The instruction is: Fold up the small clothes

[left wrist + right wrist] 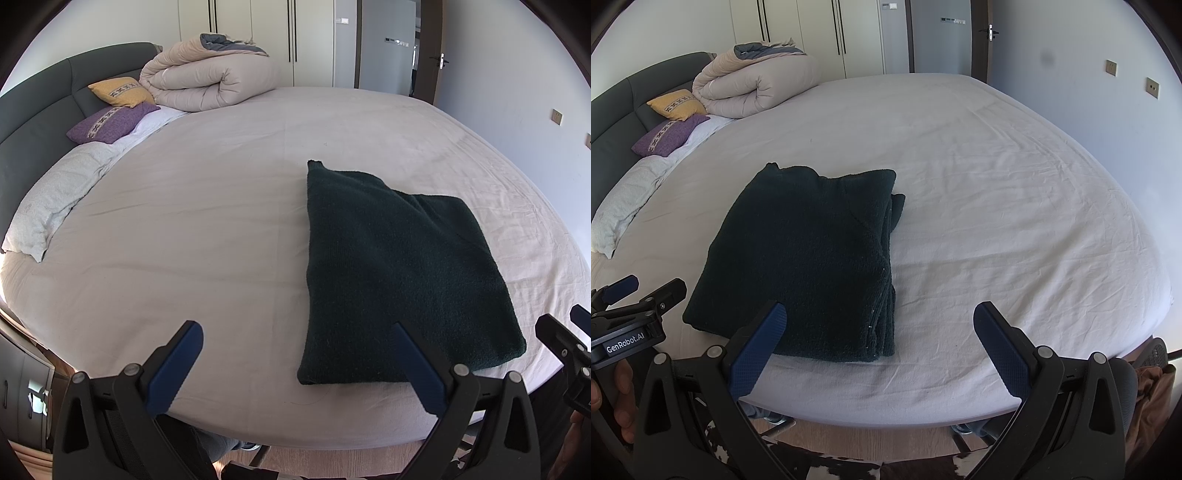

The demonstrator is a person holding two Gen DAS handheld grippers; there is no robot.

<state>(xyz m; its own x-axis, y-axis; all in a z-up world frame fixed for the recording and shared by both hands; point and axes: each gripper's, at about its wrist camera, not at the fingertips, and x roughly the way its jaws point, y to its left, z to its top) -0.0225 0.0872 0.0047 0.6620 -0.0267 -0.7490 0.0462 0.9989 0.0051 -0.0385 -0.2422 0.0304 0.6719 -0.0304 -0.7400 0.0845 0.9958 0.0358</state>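
A dark green knitted garment (399, 266) lies folded into a flat rectangle on the white bed sheet (207, 236), near the bed's front edge. It also shows in the right wrist view (809, 258), with stacked layers along its right side. My left gripper (295, 334) is open and empty, held above the front edge; its right finger overlaps the garment's near corner. My right gripper (879, 314) is open and empty, its left finger over the garment's near edge. The left gripper also shows at the left edge of the right wrist view (642, 288).
A rolled beige duvet (207, 79) lies at the far end of the bed. Yellow (122, 90) and purple (110, 123) cushions and a pale pillow (55, 199) lie by the dark headboard (33, 122). Wardrobes and a door stand behind.
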